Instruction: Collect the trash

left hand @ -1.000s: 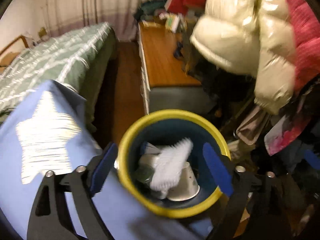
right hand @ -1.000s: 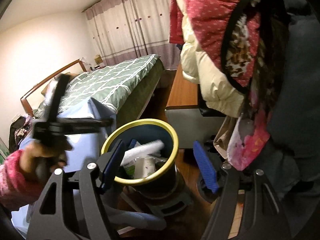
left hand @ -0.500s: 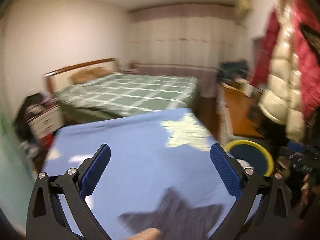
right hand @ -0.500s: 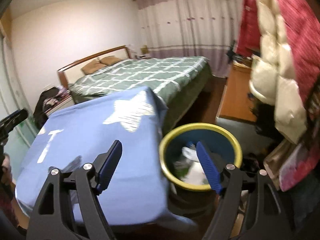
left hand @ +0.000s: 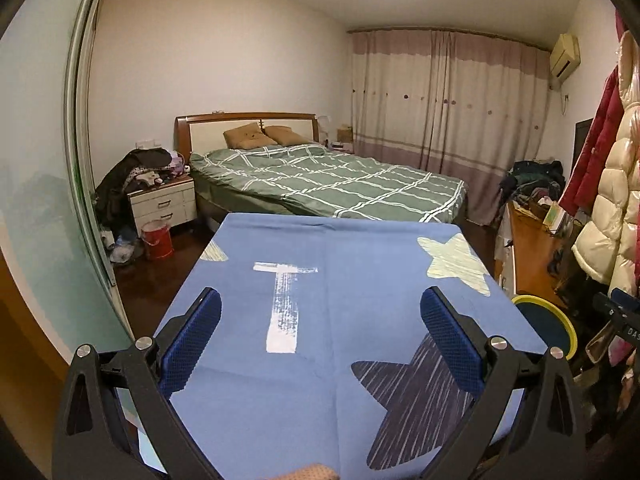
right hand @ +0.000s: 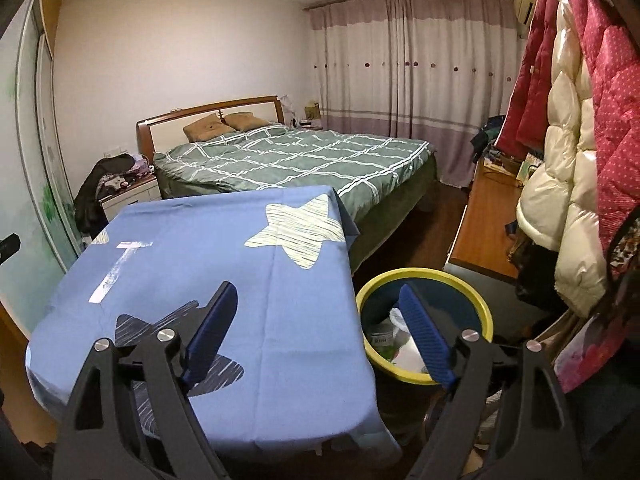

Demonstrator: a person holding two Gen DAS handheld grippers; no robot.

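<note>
Trash (right hand: pixel 400 346) sits in yellow-rimmed bin (right hand: pixel 478 292), lower right of right view, beside worktop (right hand: pixel 224 280). Looks light, crushable: cup, soft paper; pinch gently at edges. Left gripper (left hand: pixel 320 342), right gripper (right hand: pixel 316 332) both spread, empty.

Matt cloth tablecloth (left hand: pixel 360 280), glossy plastic bin (right hand: pixel 486 312)

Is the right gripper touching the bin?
Cannot tell. In the right wrist view the open right gripper has one finger overlapping the bin rim, but whether it hovers above or touches is unclear.
</note>
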